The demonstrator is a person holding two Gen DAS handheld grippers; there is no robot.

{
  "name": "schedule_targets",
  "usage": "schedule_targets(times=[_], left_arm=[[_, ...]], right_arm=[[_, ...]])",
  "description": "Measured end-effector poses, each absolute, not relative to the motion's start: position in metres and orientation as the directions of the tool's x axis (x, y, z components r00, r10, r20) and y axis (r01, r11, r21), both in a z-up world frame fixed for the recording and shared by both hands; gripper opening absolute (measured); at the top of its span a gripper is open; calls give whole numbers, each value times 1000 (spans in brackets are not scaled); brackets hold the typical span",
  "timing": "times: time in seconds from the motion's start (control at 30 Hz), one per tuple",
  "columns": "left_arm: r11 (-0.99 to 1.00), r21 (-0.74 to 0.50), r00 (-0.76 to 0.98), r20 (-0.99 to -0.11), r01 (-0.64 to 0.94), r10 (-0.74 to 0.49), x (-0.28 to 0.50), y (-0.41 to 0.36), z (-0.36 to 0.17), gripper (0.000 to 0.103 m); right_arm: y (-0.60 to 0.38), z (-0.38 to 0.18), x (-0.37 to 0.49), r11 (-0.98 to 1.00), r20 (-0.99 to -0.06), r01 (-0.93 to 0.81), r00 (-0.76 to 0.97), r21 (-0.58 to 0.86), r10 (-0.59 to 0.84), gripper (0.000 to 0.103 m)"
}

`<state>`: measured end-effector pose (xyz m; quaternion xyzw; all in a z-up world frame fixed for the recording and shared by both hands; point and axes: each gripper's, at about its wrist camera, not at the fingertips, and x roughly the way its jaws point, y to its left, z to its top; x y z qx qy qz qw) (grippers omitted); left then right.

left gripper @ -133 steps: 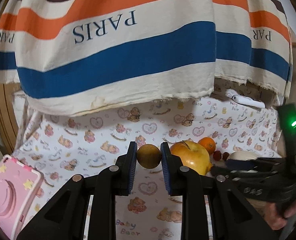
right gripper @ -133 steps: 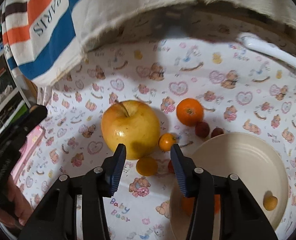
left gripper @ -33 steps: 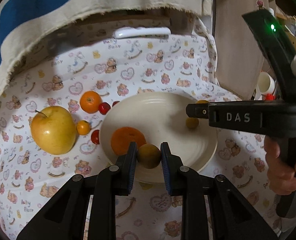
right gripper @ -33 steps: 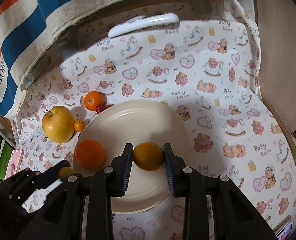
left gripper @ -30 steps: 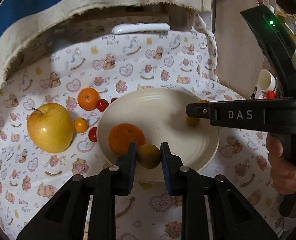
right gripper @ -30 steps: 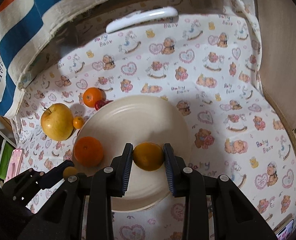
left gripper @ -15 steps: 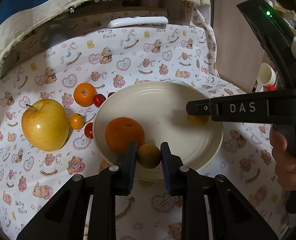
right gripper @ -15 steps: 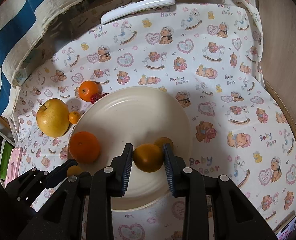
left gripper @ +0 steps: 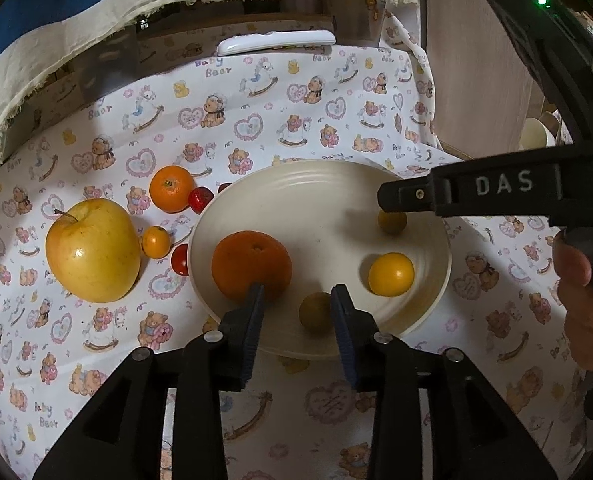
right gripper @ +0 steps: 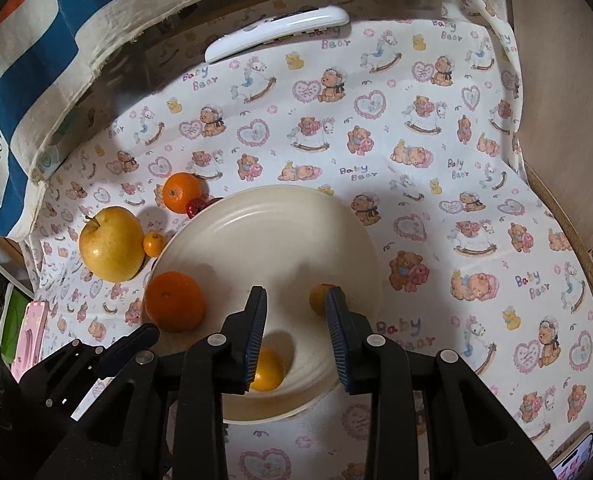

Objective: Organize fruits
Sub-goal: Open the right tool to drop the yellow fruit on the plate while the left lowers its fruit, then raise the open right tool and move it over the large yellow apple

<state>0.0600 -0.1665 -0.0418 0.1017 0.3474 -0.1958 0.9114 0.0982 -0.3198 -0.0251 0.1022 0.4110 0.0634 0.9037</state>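
The striped cloth (right gripper: 24,92) at far left reads "RIS"; the bear-print tablecloth (left gripper: 256,128) repeats "Baby Bear". A yellow apple (left gripper: 92,250) lies left of the cream plate (left gripper: 296,188). The left gripper (left gripper: 294,308) is opening – a small greenish fruit (left gripper: 315,312) rests on the plate between its parted jaws. The right gripper (right gripper: 294,312), marked "DAS", stands open and empty – a yellow fruit (right gripper: 266,370) lies on the plate below it.
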Motion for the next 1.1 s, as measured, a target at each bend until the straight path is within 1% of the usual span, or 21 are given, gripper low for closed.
schedule_targets(times=[0.17,0.27,0.33,0.4,0.43,0.5,0.53,0.6,0.63,0.67,0.73,0.83,0.9,0.97,1.03,1.1], left_arm=[[909,41,685,-672,414,-281,61,-163,-42,38],[916,35,698,-660,401,-280,60,-159,-38,46],[920,35,711,-647,390,-277,59,-155,-35,48],[924,43,728,-630,381,-271,57,-152,-30,56],[926,50,740,-618,374,-265,56,-150,-27,58],[930,70,767,-589,362,-254,51,-147,-21,67],[930,81,781,-572,358,-251,48,-145,-18,69],[931,99,808,-536,350,-247,43,-141,-13,77],[933,102,817,-521,346,-246,41,-139,-10,79],[934,103,826,-507,343,-247,39,-136,-8,80],[934,105,840,-480,341,-252,36,-131,-4,81],[939,104,861,-442,328,-252,32,-123,0,86],[944,99,873,-421,315,-247,29,-117,1,93],[949,93,884,-400,301,-241,28,-111,1,96],[953,94,894,-384,287,-232,27,-108,1,96],[956,100,902,-372,276,-221,27,-106,1,96]], right_arm=[[-321,-22,96,965,-713,-35,667,261,217,32],[-321,-18,94,961,-698,-48,678,271,230,32],[-321,-16,92,961,-688,-54,687,272,234,32],[-320,-12,90,963,-672,-61,704,264,229,32],[-320,-10,88,964,-665,-63,713,258,224,32],[-318,-6,85,969,-645,-65,735,237,208,32],[-317,-4,84,971,-638,-66,744,229,201,32],[-316,0,82,974,-620,-68,761,217,191,33],[-316,1,80,975,-612,-70,768,212,189,38],[-315,2,80,976,-605,-70,775,207,184,47],[-314,5,77,981,-583,-58,797,187,159,53],[-310,8,73,989,-555,-46,823,144,119,54],[-308,10,71,991,-539,-44,836,124,104,57],[-305,10,70,992,-525,-48,845,113,101,64],[-303,11,68,993,-514,-52,853,102,97,64],[-300,11,67,995,-505,-56,858,87,92,67]])
